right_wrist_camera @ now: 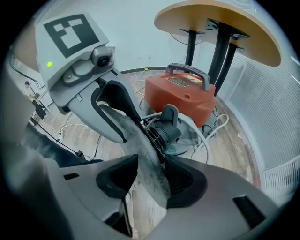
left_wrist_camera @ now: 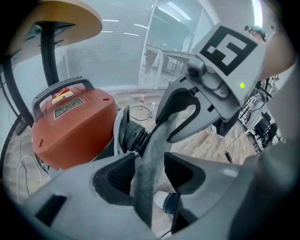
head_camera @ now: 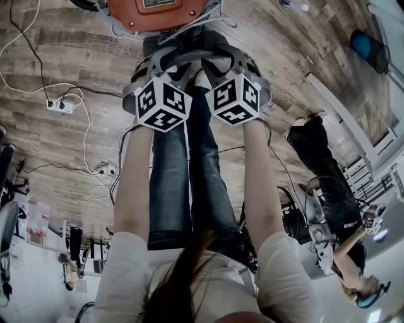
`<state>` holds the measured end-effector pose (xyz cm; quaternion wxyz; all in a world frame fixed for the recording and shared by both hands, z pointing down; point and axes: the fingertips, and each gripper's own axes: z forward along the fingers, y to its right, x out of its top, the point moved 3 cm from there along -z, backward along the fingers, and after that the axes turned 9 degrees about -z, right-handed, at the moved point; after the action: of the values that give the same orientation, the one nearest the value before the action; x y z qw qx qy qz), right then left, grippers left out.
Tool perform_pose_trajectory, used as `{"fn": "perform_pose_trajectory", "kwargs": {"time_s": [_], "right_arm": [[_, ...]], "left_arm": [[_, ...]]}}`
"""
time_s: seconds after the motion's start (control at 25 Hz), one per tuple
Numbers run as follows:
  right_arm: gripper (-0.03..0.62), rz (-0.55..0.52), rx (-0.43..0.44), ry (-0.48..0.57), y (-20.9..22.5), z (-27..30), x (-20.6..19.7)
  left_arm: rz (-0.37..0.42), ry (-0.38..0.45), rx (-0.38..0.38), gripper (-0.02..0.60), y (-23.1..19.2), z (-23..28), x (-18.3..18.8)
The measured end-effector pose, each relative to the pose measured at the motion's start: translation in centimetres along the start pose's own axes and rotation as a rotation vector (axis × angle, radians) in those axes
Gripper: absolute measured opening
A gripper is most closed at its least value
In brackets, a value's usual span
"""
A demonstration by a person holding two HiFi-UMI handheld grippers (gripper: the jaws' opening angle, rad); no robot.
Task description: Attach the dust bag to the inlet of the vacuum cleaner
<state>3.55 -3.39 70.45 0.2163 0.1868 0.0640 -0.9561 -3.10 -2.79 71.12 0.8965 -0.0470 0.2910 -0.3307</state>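
The red vacuum cleaner (left_wrist_camera: 75, 126) stands on the wood floor under a round table, its black ribbed inlet (left_wrist_camera: 133, 136) facing me. A grey dust bag (left_wrist_camera: 157, 140) hangs stretched from the inlet toward both grippers. In the left gripper view the bag's edge runs between the jaws of my left gripper (left_wrist_camera: 149, 176), and the pads stand apart from it. My right gripper (right_wrist_camera: 152, 176) is likewise open around the bag (right_wrist_camera: 136, 136), just in front of the inlet (right_wrist_camera: 164, 129). In the head view both grippers (head_camera: 165, 66) (head_camera: 230, 66) sit side by side just below the vacuum cleaner (head_camera: 158, 12).
A round wooden table (right_wrist_camera: 220, 23) on black legs overhangs the vacuum cleaner. A white hose (right_wrist_camera: 218, 124) curls beside it. A power strip (head_camera: 60, 104) and loose cables lie on the floor at the left. Another person (head_camera: 322, 170) stands at the right. My own legs are below the grippers.
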Motion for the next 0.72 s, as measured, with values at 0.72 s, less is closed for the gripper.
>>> {"fn": "perform_pose_trajectory", "kwargs": {"time_s": [0.72], "right_arm": [[0.168,-0.013,-0.058,0.121,0.9,-3.1,1.9]], "left_arm": [[0.031,0.104,0.076,0.157,0.7,-2.6,2.7]]}}
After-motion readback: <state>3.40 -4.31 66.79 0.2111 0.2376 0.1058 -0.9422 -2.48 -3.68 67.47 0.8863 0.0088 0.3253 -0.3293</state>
